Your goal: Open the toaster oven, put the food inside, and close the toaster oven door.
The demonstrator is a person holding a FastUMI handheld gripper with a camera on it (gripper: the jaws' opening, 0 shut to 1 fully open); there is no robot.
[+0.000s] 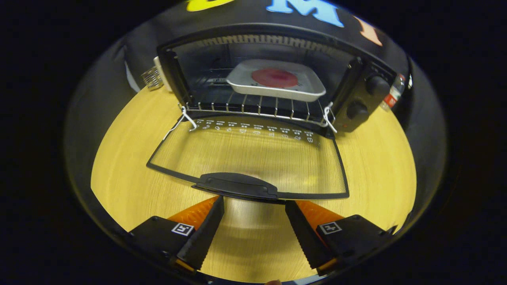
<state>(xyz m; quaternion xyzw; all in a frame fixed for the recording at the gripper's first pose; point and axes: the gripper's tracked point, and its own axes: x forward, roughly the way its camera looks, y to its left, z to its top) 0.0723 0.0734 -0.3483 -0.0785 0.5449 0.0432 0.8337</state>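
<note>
Nearest the camera, at the bottom of the frame, the gripper (254, 202) has its fingers spread wide with nothing between them, their tips reaching just under the door handle (237, 185). Above that, in the middle of the frame, the glass door (253, 158) lies folded down flat over the wooden table (119, 158). Beyond it, in the upper centre, the toaster oven (358, 99) stands open, and the tray (313, 89) carrying the round red food (274, 77) already sits on the wire rack (253, 106) inside. What seems left is closing the door. It would go best by lifting from the middle of the handle and swinging the door up on its hinges evenly until it meets the oven front.
</note>
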